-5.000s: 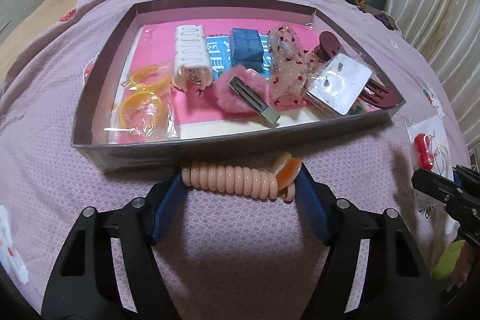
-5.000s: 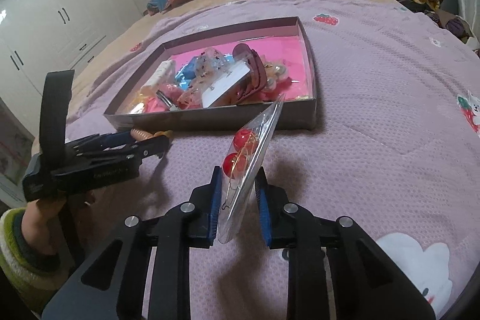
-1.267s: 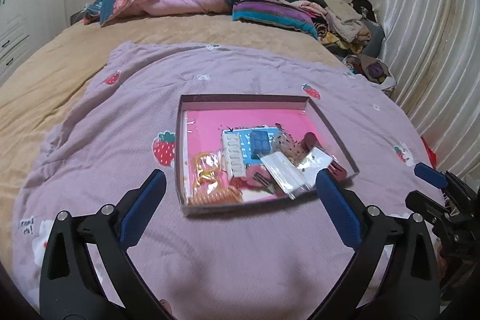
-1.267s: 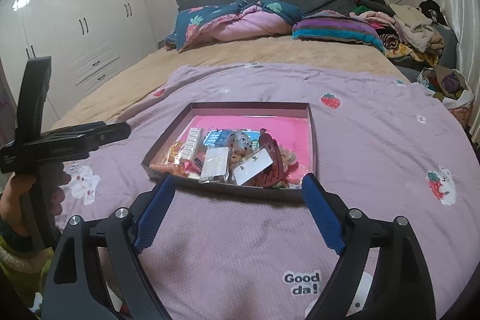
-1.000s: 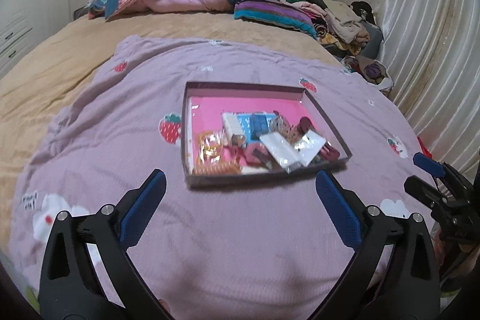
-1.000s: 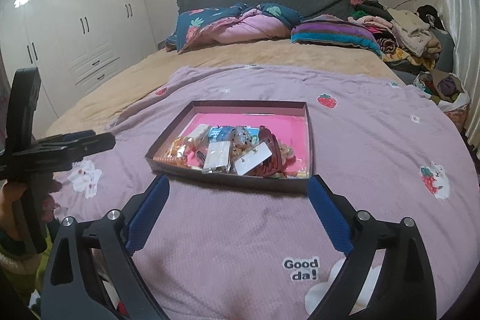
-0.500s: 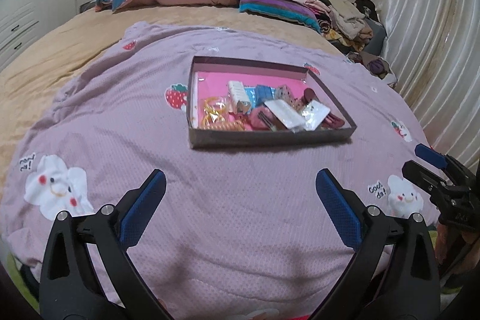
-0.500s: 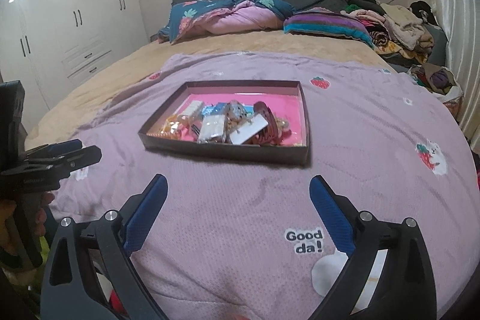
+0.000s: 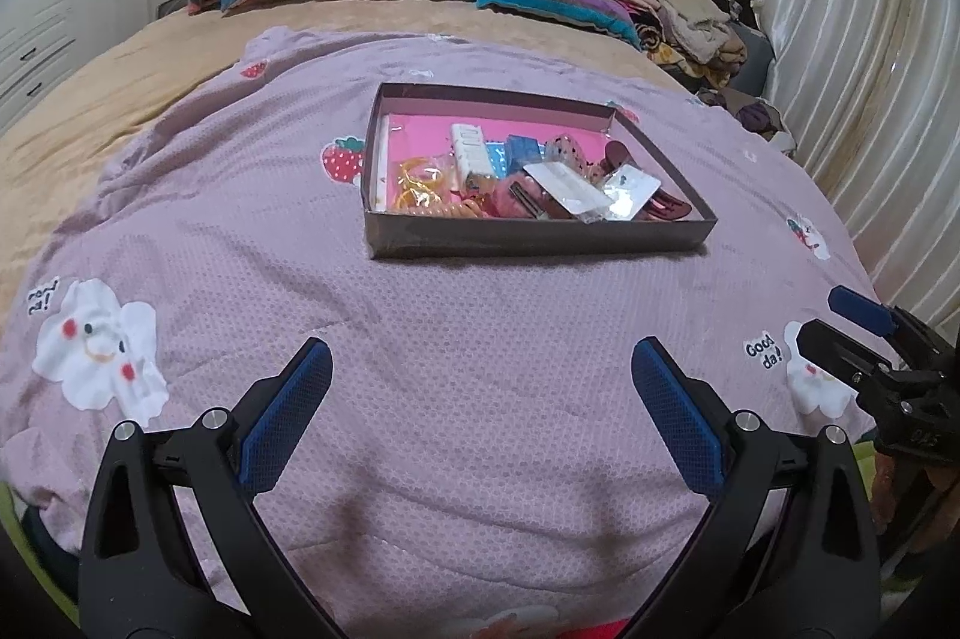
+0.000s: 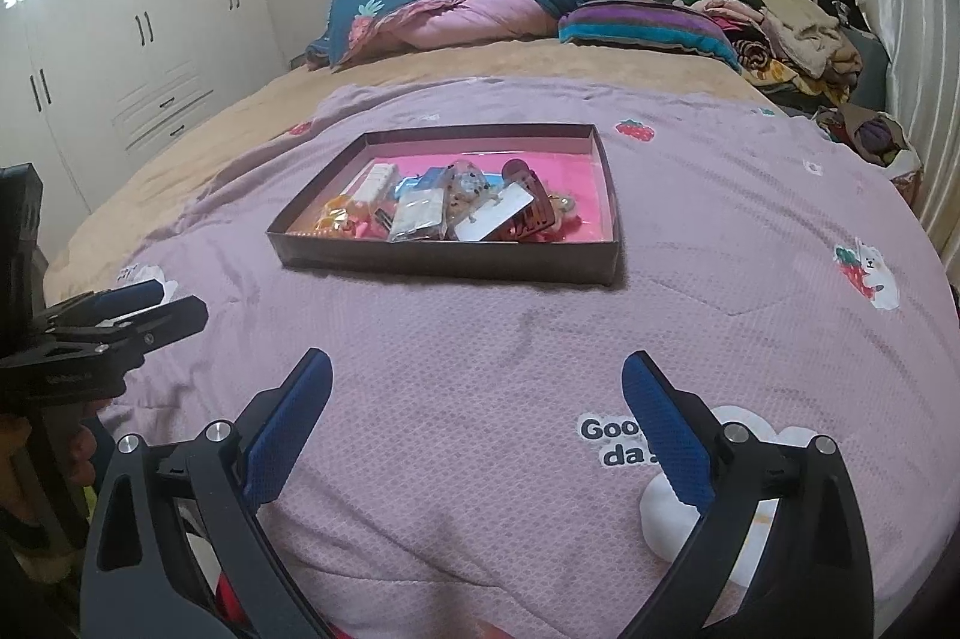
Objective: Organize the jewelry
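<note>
On the purple blanket (image 9: 480, 315) that covers the bed sits a shallow dark box (image 9: 534, 240) with a pink floor, and everything else lies around it. Inside the box, crowded toward its near wall, are the accessories: yellow hair ties (image 9: 420, 180) at the left end, a white claw clip (image 9: 468, 150) just behind them, a clear packet (image 9: 567, 188) across the middle, a white earring card (image 9: 630, 188) beside that, and a dark red clip (image 9: 666, 206) at the right end. A coiled peach hair tie (image 9: 465, 210) seems to lie against the near wall, though it is small and hard to make out.

Well short of the box, on its near side, the left gripper (image 9: 480, 402) hangs above the blanket with its blue-padded jaws spread wide and nothing between them. To the right of it, also on the near side of the box, the right gripper (image 10: 477, 408) is likewise spread wide and holds nothing. Beyond the box, folded bedding (image 10: 456, 9) and piled clothes (image 10: 792, 21) lie along the headboard.
</note>
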Demonstrator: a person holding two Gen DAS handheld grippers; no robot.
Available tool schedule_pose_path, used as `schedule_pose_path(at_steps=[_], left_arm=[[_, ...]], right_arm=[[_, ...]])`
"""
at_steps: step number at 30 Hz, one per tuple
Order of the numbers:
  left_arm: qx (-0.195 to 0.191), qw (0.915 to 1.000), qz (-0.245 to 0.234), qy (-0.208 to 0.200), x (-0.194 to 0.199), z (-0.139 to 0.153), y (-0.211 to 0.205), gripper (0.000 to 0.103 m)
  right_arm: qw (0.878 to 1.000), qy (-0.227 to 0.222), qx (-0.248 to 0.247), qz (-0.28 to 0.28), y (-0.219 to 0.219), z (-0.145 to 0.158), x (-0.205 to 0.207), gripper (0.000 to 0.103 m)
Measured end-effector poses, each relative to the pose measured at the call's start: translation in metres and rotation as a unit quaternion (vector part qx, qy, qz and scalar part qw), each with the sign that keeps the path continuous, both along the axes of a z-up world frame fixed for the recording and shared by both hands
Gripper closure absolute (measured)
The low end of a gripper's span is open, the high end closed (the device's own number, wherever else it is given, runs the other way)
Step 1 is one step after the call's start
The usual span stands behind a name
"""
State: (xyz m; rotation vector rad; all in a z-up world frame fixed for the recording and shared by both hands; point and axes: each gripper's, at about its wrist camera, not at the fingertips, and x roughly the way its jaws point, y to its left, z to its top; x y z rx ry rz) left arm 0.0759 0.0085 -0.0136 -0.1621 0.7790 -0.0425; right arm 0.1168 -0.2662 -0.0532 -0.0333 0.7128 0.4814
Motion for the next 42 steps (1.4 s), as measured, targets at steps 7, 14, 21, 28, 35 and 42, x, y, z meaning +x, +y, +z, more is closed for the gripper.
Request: schedule_pose_path(at_steps=[7, 14, 21, 28, 35, 42], left_arm=[[0.004, 1.0000, 0.000, 0.001, -0.0013, 0.0006, -0.0018, 0.009], [0.006, 1.0000, 0.000, 0.000, -0.0025, 0.0027, -0.0024, 0.009], [0.008, 1.0000, 0.001, 0.000, -0.0030, 0.0041, -0.0018, 0.009], [0.009, 1.0000, 0.004, -0.001, -0.0046, 0.0065, -0.0011, 0.009], [0.012, 0.9999, 0.005, -0.003, -0.0060, 0.0081, -0.0001, 0.009], [0.013, 0.9999, 0.004, -0.002, -0.0063, 0.0085, -0.0002, 0.009]], right_arm=[[1.000, 0.001, 0.001, -0.001, -0.0016, -0.0002, -0.0002, 0.006], [1.000, 0.000, 0.001, -0.002, -0.0026, -0.0010, -0.0013, 0.006], [1.000, 0.000, 0.002, -0.002, -0.0032, -0.0008, -0.0017, 0.006], [1.000, 0.000, 0.002, -0.002, -0.0029, -0.0009, -0.0017, 0.006], [1.000, 0.000, 0.002, -0.003, -0.0031, -0.0010, -0.0018, 0.006], [1.000, 0.001, 0.002, -0.004, -0.0039, 0.0004, -0.0024, 0.006]])
